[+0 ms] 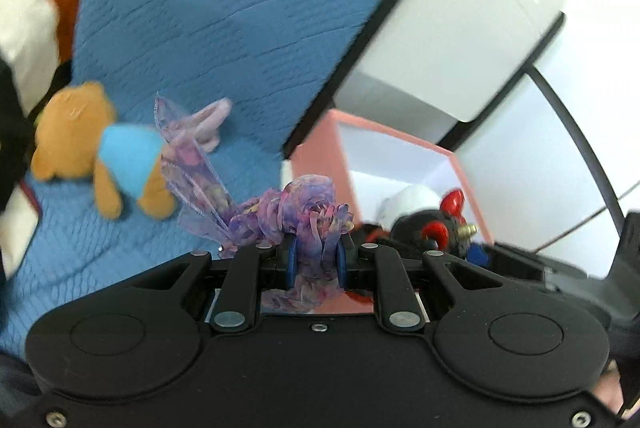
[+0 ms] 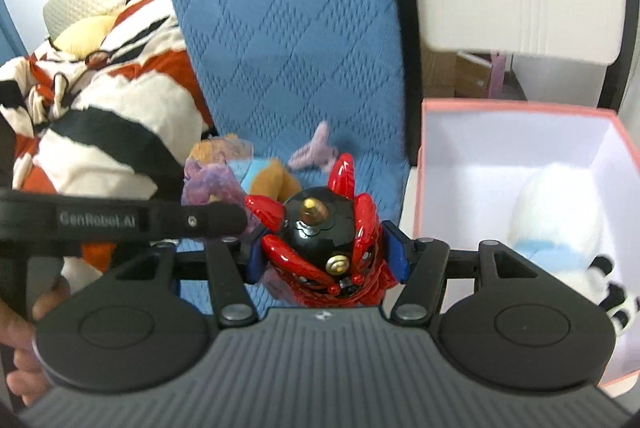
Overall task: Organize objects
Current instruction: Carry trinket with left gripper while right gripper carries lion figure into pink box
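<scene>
On the black strap (image 2: 120, 218) of the left device one can read "GenRobot.AI"; no other writing is legible. The pink box (image 2: 520, 107) stands open beside the blue bed cover (image 2: 288, 28), and inside it lies a white plush toy (image 2: 560, 204) with a light blue band. The left tongs (image 1: 317, 260) are narrow and hold the purple ribbon (image 1: 304, 212), near the box. The right tongs (image 2: 328, 254) grip the red and black toy (image 2: 324, 240) above the bed edge, just beside the box. A brown bear (image 1: 76, 132) in a blue shirt lies on the cover, near a striped blanket (image 2: 100, 100).
</scene>
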Available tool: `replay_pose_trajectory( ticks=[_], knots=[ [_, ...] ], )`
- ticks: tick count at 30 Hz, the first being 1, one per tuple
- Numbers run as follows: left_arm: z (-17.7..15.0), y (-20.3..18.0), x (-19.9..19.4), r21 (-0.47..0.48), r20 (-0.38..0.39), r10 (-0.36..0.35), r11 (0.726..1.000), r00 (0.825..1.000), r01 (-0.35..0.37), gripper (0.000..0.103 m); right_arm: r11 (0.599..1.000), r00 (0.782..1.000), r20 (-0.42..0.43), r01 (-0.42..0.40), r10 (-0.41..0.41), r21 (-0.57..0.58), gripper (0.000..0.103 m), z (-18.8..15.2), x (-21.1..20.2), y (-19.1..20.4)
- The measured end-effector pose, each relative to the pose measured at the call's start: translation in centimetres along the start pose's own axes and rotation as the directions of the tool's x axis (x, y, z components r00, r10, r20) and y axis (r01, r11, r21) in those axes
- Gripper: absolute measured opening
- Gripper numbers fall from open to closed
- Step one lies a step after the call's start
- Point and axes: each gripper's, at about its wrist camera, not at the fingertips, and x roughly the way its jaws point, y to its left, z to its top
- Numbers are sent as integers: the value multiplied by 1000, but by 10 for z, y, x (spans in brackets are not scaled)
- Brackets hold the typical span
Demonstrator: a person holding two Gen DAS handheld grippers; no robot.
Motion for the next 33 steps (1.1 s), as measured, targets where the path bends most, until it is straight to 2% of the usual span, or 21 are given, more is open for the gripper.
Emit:
replay_pose_trajectory(
  ticks=[7, 13, 22, 33],
  knots=[
    [26, -53, -2, 71, -2, -29, 997, 1000, 29, 17, 999, 997, 73, 26, -27, 24, 61, 36, -36, -31],
    [34, -85, 8, 76, -4, -76, 994, 997, 76, 17, 996, 990, 121, 58, -65, 63, 61, 42, -66, -68],
    [15, -120, 49, 97, -29, -115, 988, 993, 117, 17, 981, 981, 120, 136, -153, 136, 61, 5, -80, -125],
    [-28, -131, 107, 96, -162, -108, 988, 981, 125, 17, 959, 977, 25, 203, -212, 199, 61, -57, -53, -171]
  ],
)
